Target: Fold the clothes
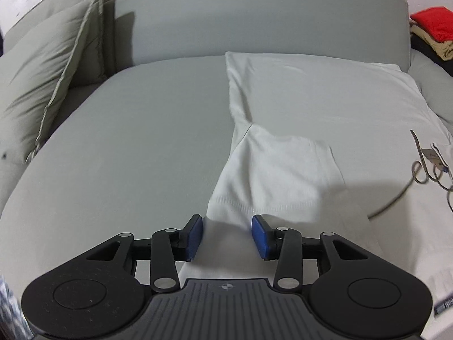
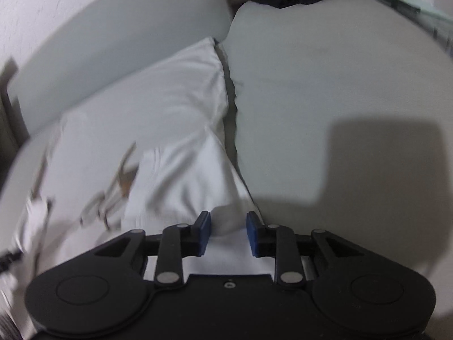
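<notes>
A white shirt (image 1: 297,141) lies spread on the grey sofa (image 1: 127,141), its far edge up near the backrest (image 1: 254,22). My left tool (image 1: 227,236) hangs over the shirt's near left corner, its blue pads (image 1: 195,236) standing partly apart with white cloth showing in the gap; neither pad presses on it. My right tool (image 2: 228,233) sits over the shirt's right sleeve (image 2: 184,181), its jaws narrower, cloth between them too, though the blurred view does not let me tell whether they pinch it. A thin grey cord (image 1: 424,167) lies looped on the shirt between the two tools. A pillow (image 1: 48,76) leans at the sofa's left end, and a pile of clothes (image 1: 433,34) with a red piece on top sits at the far right.
</notes>
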Action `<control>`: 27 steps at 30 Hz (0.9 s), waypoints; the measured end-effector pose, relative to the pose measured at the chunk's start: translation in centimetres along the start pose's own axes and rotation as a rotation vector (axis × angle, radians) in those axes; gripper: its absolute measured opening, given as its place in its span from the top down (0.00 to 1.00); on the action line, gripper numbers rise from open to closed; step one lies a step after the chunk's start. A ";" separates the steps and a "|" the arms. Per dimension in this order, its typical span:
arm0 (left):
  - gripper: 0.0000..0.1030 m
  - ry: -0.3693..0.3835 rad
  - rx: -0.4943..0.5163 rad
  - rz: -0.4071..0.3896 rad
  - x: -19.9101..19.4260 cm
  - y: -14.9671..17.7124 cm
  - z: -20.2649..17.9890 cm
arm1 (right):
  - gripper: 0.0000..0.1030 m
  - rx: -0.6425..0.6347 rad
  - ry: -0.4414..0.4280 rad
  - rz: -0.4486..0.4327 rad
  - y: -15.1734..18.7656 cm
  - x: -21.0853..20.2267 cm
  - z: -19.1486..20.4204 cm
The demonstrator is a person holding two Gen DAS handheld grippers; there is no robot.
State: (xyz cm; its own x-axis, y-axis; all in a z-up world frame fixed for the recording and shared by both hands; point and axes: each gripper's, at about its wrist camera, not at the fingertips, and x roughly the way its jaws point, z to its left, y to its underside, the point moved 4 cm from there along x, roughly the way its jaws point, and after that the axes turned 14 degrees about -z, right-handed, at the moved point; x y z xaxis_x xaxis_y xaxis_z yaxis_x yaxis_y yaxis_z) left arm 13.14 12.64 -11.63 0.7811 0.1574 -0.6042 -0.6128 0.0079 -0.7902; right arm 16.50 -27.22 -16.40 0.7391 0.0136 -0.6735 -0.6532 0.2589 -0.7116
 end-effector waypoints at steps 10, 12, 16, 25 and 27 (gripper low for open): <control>0.62 -0.017 0.007 -0.079 -7.0 3.0 2.8 | 0.71 0.054 -0.023 0.008 3.1 -7.0 -2.8; 0.61 -0.005 0.014 -0.133 -7.6 2.5 2.7 | 0.67 0.074 -0.057 -0.024 2.9 -8.1 -2.5; 0.61 -0.032 0.051 -0.140 -5.5 0.7 2.1 | 0.70 0.048 -0.135 -0.054 1.8 -7.6 0.1; 0.60 -0.126 0.134 0.020 -2.8 1.7 2.2 | 0.76 -0.114 -0.161 -0.010 3.7 -5.8 4.8; 0.60 -0.119 0.132 0.013 -3.9 2.3 2.5 | 0.76 -0.144 -0.169 0.008 4.6 -7.0 4.6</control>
State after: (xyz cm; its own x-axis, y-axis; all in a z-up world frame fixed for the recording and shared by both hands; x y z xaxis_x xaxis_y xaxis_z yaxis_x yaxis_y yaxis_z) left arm 8.40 14.56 -10.84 0.7579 0.2745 -0.5918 -0.6395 0.1335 -0.7571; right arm 9.10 -21.68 -14.04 0.7432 0.1801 -0.6444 -0.6667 0.1178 -0.7360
